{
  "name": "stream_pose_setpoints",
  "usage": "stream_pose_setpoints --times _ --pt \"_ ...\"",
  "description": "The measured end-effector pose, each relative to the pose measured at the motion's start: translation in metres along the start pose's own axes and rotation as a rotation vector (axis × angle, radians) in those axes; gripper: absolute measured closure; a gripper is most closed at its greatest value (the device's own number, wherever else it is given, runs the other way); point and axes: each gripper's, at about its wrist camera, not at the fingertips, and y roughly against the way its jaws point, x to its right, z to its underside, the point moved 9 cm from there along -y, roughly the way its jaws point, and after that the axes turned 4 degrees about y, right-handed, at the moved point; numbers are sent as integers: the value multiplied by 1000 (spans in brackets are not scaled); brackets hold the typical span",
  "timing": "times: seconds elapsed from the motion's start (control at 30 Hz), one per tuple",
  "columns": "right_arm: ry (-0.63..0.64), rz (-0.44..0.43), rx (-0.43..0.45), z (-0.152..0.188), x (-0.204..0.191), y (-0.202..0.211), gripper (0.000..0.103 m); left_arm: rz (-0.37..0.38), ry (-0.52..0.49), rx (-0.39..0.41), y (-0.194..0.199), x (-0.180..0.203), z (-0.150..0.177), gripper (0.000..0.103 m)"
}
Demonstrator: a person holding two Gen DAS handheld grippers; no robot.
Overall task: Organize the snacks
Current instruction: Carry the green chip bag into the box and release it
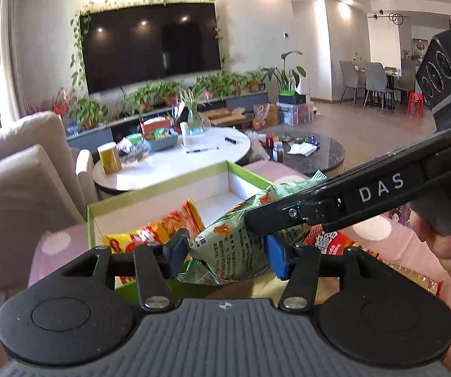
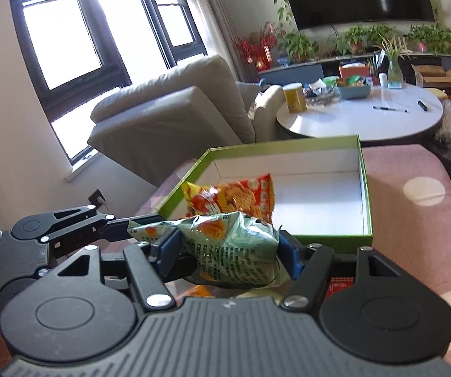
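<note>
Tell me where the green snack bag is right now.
In both wrist views the green bag sits low and central, gripped by both grippers, just in front of the green box holding the red-yellow packet.

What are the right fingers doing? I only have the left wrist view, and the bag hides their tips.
Observer: Both right fingers press the sides of the green bag.
Operator: And what lies beyond it?
Observer: The box holds only a red bag, at its left end; the rest of its floor shows white.
</note>
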Motion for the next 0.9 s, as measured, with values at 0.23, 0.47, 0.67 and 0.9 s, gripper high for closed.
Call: stream_pose_setpoints --times 0.23,0.47,0.67,0.9 --pt "-2 -19 36 -14 -13 8 18 -9 -2 47 17 -2 -14 53" --pt "-15 -32 50 -22 -15 6 18 -25 -13 59 20 -5 -18 53" --pt "-43 -49 29 -23 -13 -6 18 -43 -10 42 14 -12 -16 52" --pt "-55 -65 -1 -27 -13 -26 18 -69 18 17 0 -29 -12 51"
